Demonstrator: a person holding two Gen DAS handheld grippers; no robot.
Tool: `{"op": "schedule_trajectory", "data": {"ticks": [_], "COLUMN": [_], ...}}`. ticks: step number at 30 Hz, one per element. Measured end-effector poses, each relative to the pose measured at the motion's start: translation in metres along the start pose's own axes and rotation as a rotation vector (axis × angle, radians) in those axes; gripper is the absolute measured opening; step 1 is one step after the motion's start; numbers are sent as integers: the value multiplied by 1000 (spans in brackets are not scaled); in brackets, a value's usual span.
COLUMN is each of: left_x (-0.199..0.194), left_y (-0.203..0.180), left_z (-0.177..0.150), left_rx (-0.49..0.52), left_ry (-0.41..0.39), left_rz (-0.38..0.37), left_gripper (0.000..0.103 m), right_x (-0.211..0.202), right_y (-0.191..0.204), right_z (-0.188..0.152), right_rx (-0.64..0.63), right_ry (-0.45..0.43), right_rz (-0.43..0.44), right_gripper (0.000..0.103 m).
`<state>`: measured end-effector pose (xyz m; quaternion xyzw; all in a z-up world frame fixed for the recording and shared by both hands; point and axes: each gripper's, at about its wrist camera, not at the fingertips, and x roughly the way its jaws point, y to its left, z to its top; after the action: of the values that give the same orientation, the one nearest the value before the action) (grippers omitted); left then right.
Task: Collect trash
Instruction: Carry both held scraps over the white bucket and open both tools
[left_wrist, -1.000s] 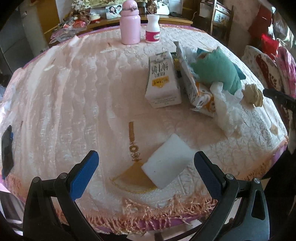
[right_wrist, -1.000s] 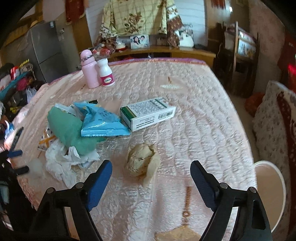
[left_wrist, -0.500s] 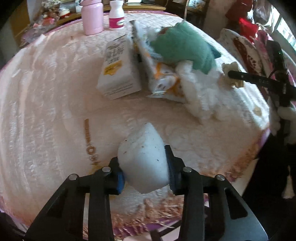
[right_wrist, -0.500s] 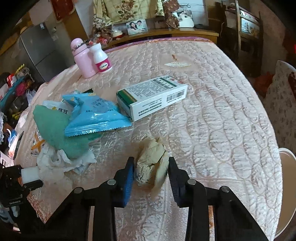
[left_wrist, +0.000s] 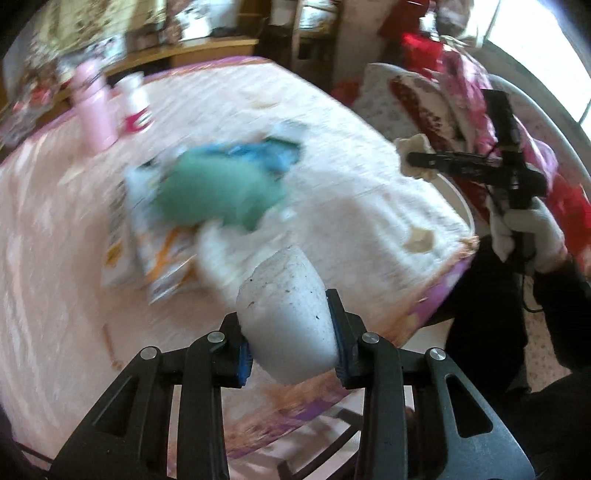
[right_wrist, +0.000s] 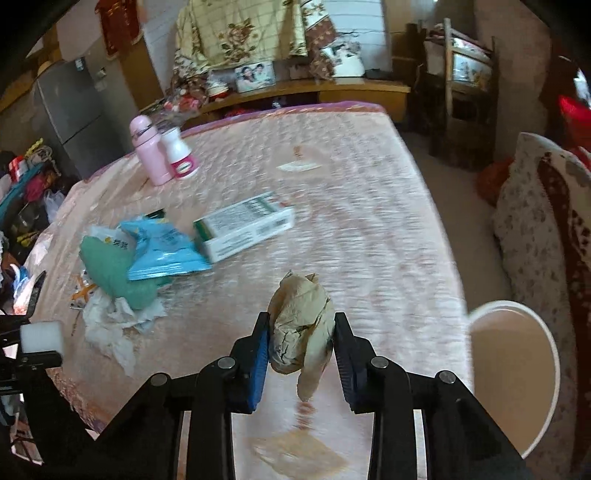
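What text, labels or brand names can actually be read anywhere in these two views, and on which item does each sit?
None can be read as words.
White and green box: printed lines and a barcode-like patch, too small and smeared.
White bottle with magenta band: label unreadable.
Blue snack bag: print too blurred.
White wrapper behind the bag: a few dark characters, not legible.
Left wrist view: motion blur wipes out all print.

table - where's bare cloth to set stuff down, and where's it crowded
Free: the wide stretch of the pink tablecloth right of the white box, running back to the far edge. Crowded: the left side, where the blue wrapper, green cloth and crumpled tissue pile up beside the box.
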<state>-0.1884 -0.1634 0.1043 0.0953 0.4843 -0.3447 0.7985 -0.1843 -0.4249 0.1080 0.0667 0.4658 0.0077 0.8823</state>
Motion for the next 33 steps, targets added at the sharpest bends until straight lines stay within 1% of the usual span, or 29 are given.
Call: {"op": "schedule_trajectory", "data": {"ticks": [9,12,16,21,27,30,31,32,33], "left_x": [39,60,90,130,166,181,185,189,192], "left_y": [-96,-130,-164,-197,-222,-224,-224,-224,-224], "left_z": [71,96,122,151,170,177,178,180,181], "left_rx": [153,181,193,159,124,79,68,59,53], "left_ry": [-13,-13,1,25,28,36,39,40,37], "left_rz": [-136,-185,-229,-303,-336,-394,-401,-399,-393], "left_gripper": [32,32,32,32,33,38,41,44,50], "right_x": [-27,-33,-39,-39,-38,-35,-34,-34,-33], "right_y": [-80,-107,-136,-167,-197,-210,-213,-218,-220], "right_z": [-22,-32,-45,-58,-69,-73,-74,-75,-76], "right_rx": [90,127,165,213,259,282,292,306,316], "right_ry": [-3,1,10,32,48,56,55,52,48], "right_rz": [-121,-162,-209,-251,-287,-287,-285,-289,-293], "right_gripper": [32,32,32,32,32,32,36,43,47]}}
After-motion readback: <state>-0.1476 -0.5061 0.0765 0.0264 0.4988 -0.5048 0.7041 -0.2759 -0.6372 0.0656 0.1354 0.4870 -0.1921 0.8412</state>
